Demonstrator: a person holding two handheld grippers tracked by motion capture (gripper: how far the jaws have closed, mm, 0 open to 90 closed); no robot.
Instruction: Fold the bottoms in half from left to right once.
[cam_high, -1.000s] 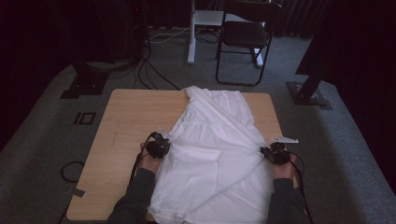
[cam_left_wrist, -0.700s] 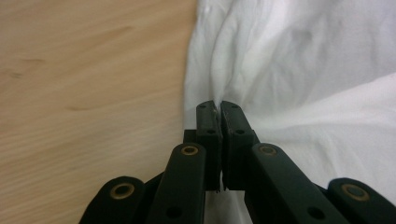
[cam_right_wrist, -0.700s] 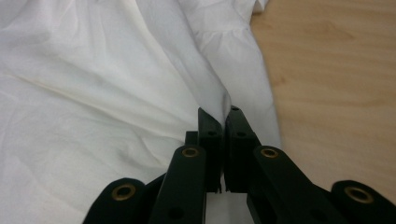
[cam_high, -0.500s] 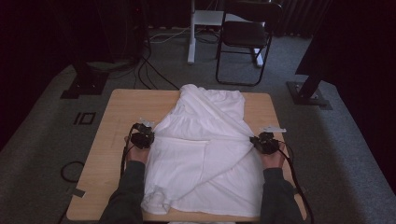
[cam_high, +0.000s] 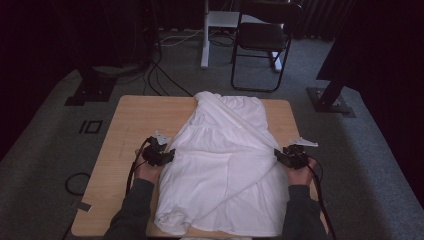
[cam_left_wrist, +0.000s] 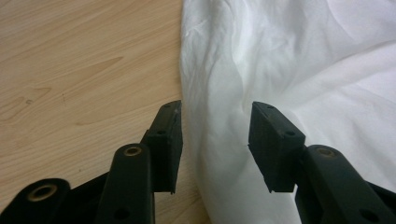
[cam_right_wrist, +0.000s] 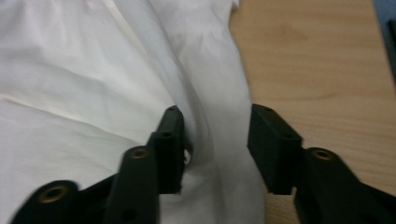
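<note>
White cloth, a garment (cam_high: 225, 165) spread lengthwise down the middle of the wooden table (cam_high: 135, 120), lies with its lower part folded over itself and its near hem bunched at the table's front edge. The left gripper (cam_left_wrist: 215, 126) sits at the garment's left edge and the right gripper (cam_right_wrist: 215, 128) at its right edge; both pairs of jaws have just been opening and now stand apart, with a ridge of fabric between them but nothing pinched. The risk from here is that the loosened fold relaxes and slides askew, since nothing pins it. Cloth may also cling to a pad: in the right gripper view a wrinkle seems to touch the left jaw's inner face, though blur makes that uncertain, and lifting away could drag the edge out of line. The rumpled near hem, close to the table's edge, could slip off if tugged.
</note>
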